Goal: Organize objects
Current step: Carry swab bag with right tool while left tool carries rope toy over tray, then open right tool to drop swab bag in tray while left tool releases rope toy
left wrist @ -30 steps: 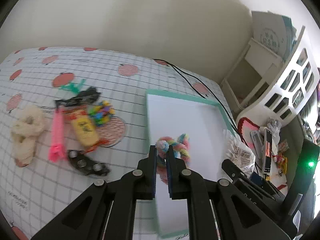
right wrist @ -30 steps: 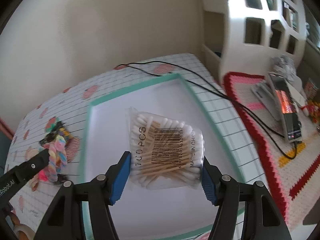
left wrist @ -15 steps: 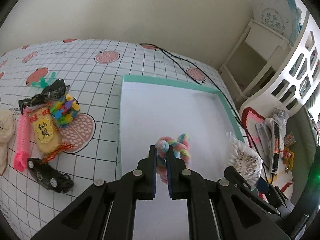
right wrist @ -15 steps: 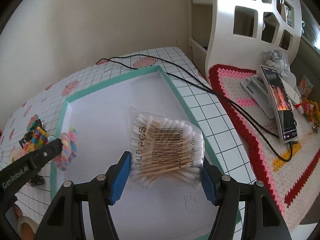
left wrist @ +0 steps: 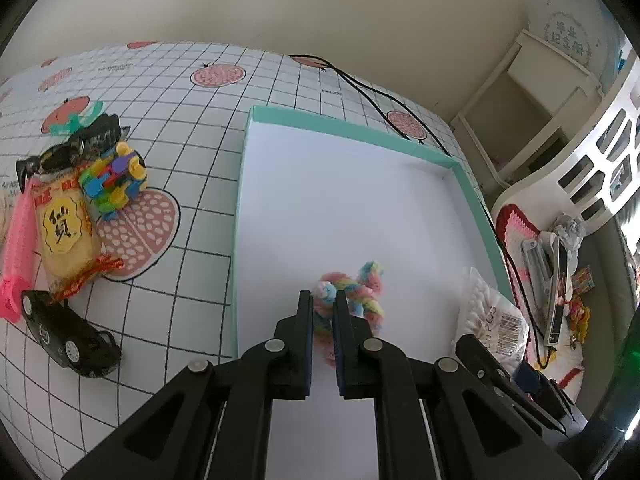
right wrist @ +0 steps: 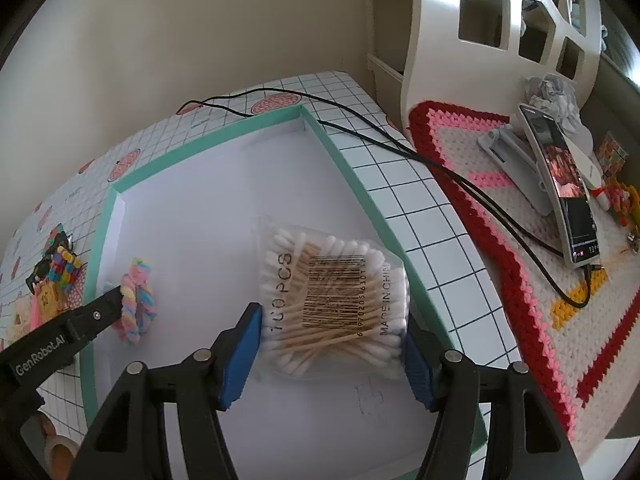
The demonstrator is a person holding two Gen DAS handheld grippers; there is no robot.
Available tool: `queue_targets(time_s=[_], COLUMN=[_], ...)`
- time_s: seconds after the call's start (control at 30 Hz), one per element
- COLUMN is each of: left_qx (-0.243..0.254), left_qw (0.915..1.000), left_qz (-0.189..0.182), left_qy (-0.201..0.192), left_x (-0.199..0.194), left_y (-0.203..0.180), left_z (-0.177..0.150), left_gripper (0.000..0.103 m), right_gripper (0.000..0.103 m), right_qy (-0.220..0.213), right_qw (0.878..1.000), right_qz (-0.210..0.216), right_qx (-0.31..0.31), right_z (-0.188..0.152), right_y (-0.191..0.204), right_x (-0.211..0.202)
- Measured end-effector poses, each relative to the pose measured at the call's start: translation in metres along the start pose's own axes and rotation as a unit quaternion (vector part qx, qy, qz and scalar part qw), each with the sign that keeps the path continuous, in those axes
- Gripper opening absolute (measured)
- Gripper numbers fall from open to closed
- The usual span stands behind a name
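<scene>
A shallow white tray with a teal rim [left wrist: 344, 126] [right wrist: 208, 146] lies on the checked tablecloth. My left gripper [left wrist: 323, 300] [right wrist: 116, 300] is shut on a pastel rainbow braided scrunchie [left wrist: 360, 292] [right wrist: 136, 300], held low over the tray's near left part. My right gripper [right wrist: 334, 328] is shut on a clear bag of cotton swabs [right wrist: 334, 300] [left wrist: 490, 320], held over the tray's right side by its rim. Whether either object touches the tray floor cannot be told.
Left of the tray lie a black toy car [left wrist: 68, 340], a yellow snack packet [left wrist: 64, 236], a pink comb [left wrist: 18, 248], a bundle of coloured blocks [left wrist: 114, 184] and a black wrapper [left wrist: 80, 144]. A black cable [right wrist: 400, 144] runs to a phone on a stand [right wrist: 560, 184] on a crocheted mat; white shelves [right wrist: 500, 20] stand behind.
Both grippers moved further in over the tray and lower, each still holding its object. The scrunchie went from over the tray's left edge to inside the tray.
</scene>
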State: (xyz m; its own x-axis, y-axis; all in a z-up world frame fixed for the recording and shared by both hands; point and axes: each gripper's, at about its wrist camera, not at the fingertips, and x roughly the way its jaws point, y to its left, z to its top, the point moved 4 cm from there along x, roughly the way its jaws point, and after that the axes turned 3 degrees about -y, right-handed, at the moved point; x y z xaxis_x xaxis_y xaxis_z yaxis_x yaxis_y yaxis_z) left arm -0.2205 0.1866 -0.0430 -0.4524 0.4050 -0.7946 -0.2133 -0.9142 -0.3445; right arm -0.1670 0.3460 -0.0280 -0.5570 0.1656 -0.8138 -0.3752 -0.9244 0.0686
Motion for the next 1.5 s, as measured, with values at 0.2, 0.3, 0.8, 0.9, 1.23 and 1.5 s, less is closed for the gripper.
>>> queue_targets(time_s=[0.2,0.3,0.8,0.9,1.23,1.5], left_qx=[-0.001,0.0,-0.004,-0.003,0.001,-0.003], left_qw=[0.9998,0.9997,0.9999,1.0,0.9998,0.999], left_qz=[-0.01,-0.011,-0.01,-0.003,0.017,0.039], left_qy=[0.019,0.022,0.007,0.001,-0.009,-0.022], left_x=[-0.001,-0.004,-0.027,-0.031,-0.037,-0.038], left_y=[-0.001,-0.002,-0.005,-0.002,0.004,0.013], left_z=[0.0,-0.001,0.008,0.011,0.013,0.015], left_gripper=[0.01,0.016,0.04,0.048,0.07,0.089], right_gripper=[0.068,0.068,0.083,0.085,0.103,0.103], right_qy=[-0.002,-0.007,-0.035,-0.04,-0.048,-0.046], right_qw=[1.0,1.0,0.999,0.999,0.998,0.998], right_qz=[0.006,0.009,0.029,0.033,0.043,0.044], right_qx=[-0.004,-0.006,-0.005,-0.006,-0.006,-0.001], right_z=[0.001,0.002,0.007,0.007,0.006,0.005], right_y=[0.003,0.003,0.007,0.01,0.014,0.013], right_x=[-0.001,-0.004,-0.02,-0.023,-0.026,-0.025])
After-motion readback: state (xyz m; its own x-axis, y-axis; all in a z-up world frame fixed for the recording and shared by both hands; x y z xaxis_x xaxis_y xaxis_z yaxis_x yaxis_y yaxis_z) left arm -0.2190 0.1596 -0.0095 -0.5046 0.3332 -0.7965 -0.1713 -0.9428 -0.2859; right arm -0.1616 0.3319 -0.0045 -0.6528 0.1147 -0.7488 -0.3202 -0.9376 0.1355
